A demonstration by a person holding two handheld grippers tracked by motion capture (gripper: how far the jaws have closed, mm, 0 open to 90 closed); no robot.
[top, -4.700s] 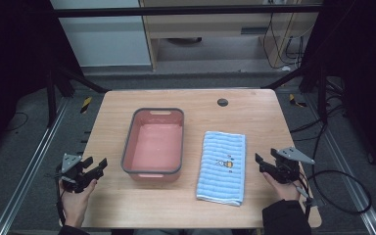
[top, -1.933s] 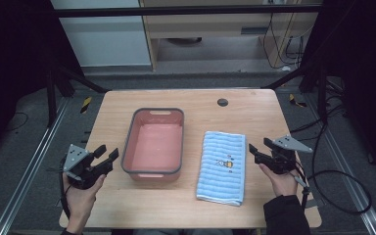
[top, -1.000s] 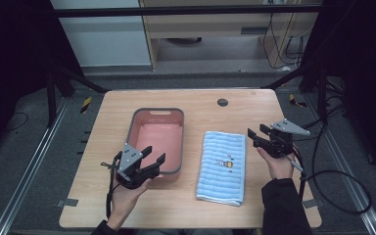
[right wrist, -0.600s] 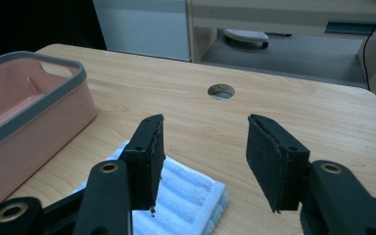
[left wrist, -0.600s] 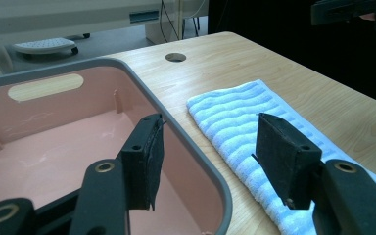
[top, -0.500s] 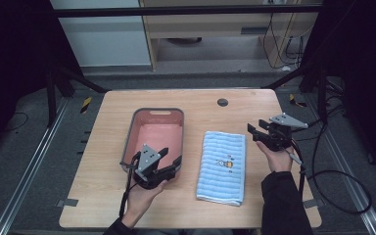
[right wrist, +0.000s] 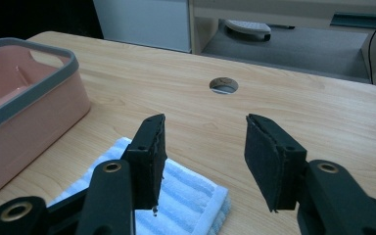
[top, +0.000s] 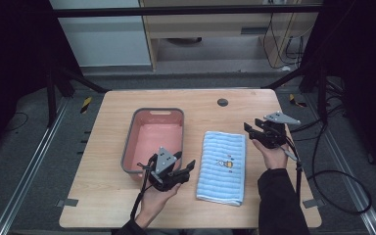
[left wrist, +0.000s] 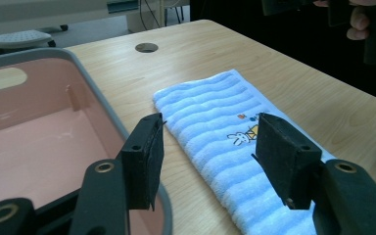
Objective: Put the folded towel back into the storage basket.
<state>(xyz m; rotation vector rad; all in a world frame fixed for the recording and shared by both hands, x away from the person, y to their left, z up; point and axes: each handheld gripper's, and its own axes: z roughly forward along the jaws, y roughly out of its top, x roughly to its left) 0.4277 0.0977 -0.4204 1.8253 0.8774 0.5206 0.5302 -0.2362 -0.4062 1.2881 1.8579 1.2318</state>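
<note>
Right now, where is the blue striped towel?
In the high view, the blue striped towel lies flat right of the pink plastic basin, between both grippers.

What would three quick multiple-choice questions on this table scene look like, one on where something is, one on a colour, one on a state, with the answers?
1. Where does the blue towel lie?
A. inside the pink basin
B. on the table, right of the pink basin
C. over the table's hole

2. What colour is the basin's rim?
A. grey
B. yellow
C. white

3. How do the left tongs stand?
A. shut on the towel
B. shut on the rim
C. open, holding nothing

Answers: 1 B, the high view shows it flat on the wood beside the basin; 2 A, a grey band tops the pink walls; 3 C, the left gripper view shows a clear gap between the pads.
</note>
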